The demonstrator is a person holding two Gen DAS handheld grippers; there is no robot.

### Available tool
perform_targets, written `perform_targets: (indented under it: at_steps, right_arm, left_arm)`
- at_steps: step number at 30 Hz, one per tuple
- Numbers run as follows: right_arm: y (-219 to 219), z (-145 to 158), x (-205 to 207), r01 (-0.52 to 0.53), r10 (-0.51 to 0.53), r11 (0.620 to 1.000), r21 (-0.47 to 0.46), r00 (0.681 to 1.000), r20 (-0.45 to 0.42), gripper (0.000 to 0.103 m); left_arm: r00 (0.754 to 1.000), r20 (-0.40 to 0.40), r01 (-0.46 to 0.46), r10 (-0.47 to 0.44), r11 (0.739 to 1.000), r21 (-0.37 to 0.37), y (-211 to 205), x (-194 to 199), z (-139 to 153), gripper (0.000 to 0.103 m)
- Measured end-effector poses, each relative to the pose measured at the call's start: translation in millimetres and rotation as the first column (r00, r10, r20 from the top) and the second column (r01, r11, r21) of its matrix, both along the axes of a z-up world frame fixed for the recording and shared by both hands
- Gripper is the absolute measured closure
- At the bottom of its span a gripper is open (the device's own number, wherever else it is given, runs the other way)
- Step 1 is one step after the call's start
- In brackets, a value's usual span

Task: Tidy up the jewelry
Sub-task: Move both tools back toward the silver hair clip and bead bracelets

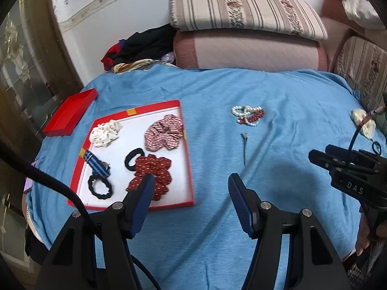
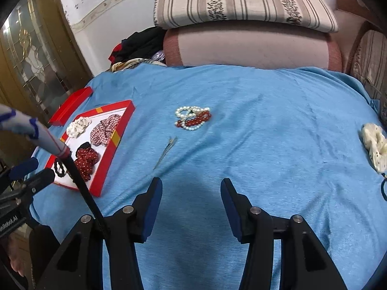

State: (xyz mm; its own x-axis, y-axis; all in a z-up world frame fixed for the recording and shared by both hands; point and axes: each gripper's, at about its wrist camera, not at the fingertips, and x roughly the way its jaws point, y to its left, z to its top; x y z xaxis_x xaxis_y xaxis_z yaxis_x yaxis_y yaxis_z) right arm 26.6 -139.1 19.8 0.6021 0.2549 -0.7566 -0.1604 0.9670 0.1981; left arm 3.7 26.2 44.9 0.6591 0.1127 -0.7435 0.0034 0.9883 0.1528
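Note:
A red-rimmed tray (image 1: 188,169) (image 2: 113,149) lies on the blue cloth at the left. It holds a white scrunchie (image 1: 105,133), a checked red scrunchie (image 1: 163,133), a dark red dotted scrunchie (image 1: 151,176), black hair ties (image 1: 100,186) and a striped blue piece (image 1: 95,163). Pearl and red bead bracelets (image 1: 248,115) (image 2: 192,118) lie mid-cloth, with a thin metal hairpin (image 1: 244,148) (image 2: 165,152) in front of them. A cream scrunchie (image 2: 375,145) (image 1: 364,120) lies far right. My left gripper (image 1: 191,181) is open and empty beside the tray's near corner. My right gripper (image 2: 191,186) is open and empty over bare cloth.
A red box lid (image 1: 70,112) sits left of the tray near the cloth's edge. Stacked cushions (image 1: 246,31) and a pile of dark clothes (image 1: 142,46) line the back. A glass door (image 2: 31,55) stands at the left. A black hair tie (image 2: 383,188) lies by the cream scrunchie.

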Motion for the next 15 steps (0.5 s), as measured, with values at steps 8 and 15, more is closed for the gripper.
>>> perform_targets:
  at_steps: [8, 15]
  right_arm:
    - [-8.6, -13.2, 10.3, 0.018, -0.018, 1.000, 0.007, 0.999, -0.027, 0.049]
    - [-11.2, -26.0, 29.4, 0.028, -0.027, 1.000, 0.007, 0.998, -0.054, 0.049]
  left_arm:
    - [0.999, -0.041, 0.020, -0.019, 1.000, 0.010, -11.0, 15.1, -15.9, 0.041]
    - [0.996, -0.086, 0.011, -0.011, 1.000, -0.002, -8.9, 32.4, -35.9, 0.041]
